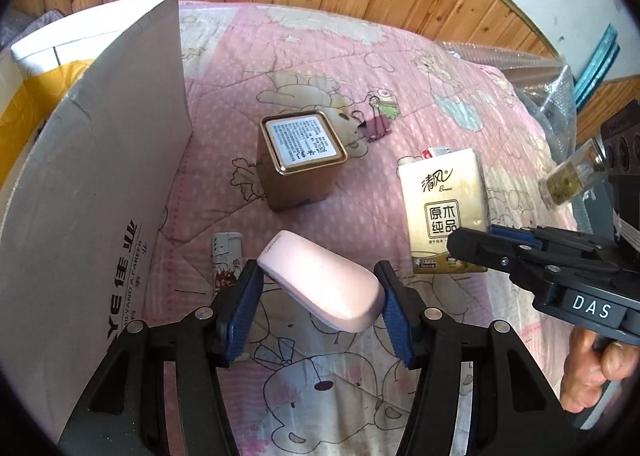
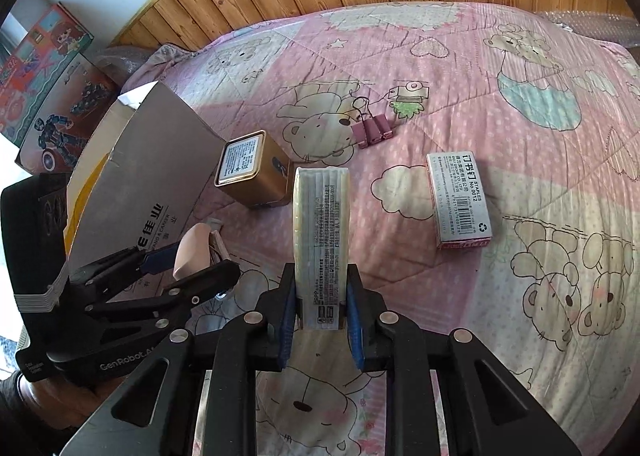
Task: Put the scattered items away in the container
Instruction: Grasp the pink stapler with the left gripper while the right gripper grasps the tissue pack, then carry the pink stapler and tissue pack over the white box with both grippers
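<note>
Left gripper (image 1: 320, 292) pinches pink case (image 1: 320, 282); right gripper (image 2: 322, 310) pinches tissue pack (image 2: 320, 232); only right view shows staples box (image 2: 460, 199).

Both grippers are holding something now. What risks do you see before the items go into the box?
The left gripper pinches the smooth pink case near one end, so it may slip or swing. The right gripper holds the tissue pack by its bottom end; the soft pack could bend. Both grippers are close together beside the cardboard box and could collide.

Bright daylight, soft shadows, sharp centre focus; fisheye bends the edges into a dark vignette.
</note>
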`<state>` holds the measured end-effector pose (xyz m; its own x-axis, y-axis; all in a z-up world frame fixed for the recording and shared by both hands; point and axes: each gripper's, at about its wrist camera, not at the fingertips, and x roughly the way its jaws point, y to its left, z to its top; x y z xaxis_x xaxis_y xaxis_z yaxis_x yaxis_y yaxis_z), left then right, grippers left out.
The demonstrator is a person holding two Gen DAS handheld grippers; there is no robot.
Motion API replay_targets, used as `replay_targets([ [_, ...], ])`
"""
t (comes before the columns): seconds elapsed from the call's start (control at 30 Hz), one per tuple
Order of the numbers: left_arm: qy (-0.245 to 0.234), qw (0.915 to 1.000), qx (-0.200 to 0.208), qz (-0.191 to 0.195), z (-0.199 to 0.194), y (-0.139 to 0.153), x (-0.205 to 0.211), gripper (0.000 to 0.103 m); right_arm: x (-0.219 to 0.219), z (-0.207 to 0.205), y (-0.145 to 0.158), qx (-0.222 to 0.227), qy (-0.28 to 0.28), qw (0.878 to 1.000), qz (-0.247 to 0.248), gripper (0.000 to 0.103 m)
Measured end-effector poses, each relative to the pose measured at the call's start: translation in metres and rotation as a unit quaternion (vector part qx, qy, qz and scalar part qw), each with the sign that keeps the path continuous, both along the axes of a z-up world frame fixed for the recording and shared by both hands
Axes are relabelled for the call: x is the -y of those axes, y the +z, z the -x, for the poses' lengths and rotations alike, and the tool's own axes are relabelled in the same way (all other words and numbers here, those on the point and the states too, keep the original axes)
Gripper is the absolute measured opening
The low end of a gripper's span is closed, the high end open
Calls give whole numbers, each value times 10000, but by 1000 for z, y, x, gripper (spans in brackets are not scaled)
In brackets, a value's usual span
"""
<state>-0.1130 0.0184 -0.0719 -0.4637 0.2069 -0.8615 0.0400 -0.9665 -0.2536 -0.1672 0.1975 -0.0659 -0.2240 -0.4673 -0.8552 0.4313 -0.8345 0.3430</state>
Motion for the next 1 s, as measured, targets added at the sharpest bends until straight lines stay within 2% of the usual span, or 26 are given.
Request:
replay_targets([
  [0.33,5,10000,-90,-2,-2,15,5,59,7,-8,13,-134,98,9999,-4,24],
  [1.0,99,9982,-516,-276,-32,75,20,59,29,-39,63,-534,105,9983,185,24],
])
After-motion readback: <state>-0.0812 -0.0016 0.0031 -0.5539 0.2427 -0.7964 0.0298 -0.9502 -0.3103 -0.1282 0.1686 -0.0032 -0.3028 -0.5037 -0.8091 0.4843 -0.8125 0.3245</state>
